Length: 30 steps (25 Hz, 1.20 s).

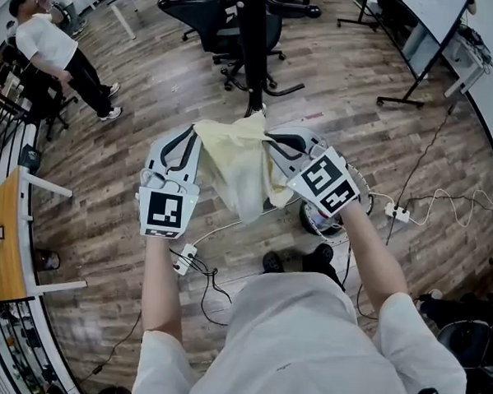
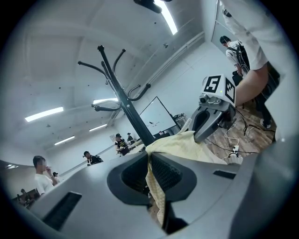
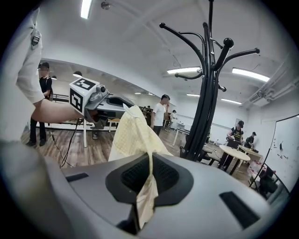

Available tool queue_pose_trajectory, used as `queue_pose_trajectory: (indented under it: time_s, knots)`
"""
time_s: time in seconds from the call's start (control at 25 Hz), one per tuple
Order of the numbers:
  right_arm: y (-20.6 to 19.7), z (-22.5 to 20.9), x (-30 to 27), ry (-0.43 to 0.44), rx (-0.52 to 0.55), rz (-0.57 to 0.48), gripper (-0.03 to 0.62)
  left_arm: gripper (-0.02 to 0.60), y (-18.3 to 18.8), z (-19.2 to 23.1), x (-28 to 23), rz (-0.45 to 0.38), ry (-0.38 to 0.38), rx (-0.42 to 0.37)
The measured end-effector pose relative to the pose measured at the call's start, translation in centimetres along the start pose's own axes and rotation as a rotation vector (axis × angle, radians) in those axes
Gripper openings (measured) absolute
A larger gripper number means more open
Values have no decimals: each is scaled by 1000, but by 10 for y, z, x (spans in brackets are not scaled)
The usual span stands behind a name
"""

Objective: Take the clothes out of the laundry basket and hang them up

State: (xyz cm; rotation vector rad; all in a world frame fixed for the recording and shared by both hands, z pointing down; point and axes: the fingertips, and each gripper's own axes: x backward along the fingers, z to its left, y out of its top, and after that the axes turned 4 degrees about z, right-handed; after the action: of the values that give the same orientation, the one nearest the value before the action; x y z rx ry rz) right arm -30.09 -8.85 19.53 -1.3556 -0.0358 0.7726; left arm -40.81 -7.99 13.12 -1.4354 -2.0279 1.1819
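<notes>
Yellow, pale and finely checked: the garment (image 1: 243, 175) hangs stretched between my two grippers, above the wooden floor (image 1: 106, 201). First my left gripper (image 1: 192, 133): its jaws are pressed together on one edge of the cloth, and a strip of it runs straight down between the pads. Now my right gripper (image 1: 270, 140): it is clamped on the opposite edge, and a tail of fabric dangles out below the pads. The two tips sit near each other, with the cloth bunched between them and sagging below. Down under my right wrist, a white-rimmed basket (image 1: 312, 226) stands on the floor. A white power strip (image 1: 185, 259) with its cables lies nearer my left side. Just beyond the garment rises the black coat stand (image 1: 252, 52), its pole directly ahead of the cloth and its curved hooks spreading out at the top. Behind that is a black office chair (image 1: 218, 22). Farther out, a person in a white top (image 1: 48, 46) is off to the left, and more people are gathered round tables at the back of the room
</notes>
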Motion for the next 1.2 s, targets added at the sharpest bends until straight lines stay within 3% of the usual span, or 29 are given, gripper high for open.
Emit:
queue_pose_trajectory:
  time_s: [0.48,1.2]
  knots:
    - [24,-22,-25,-18,31,11,20,40,-14,47,-42,2,25,3]
    - [-16,-57,-60,-49,-34,92,21,40,-57,44,-127,58,-46,54]
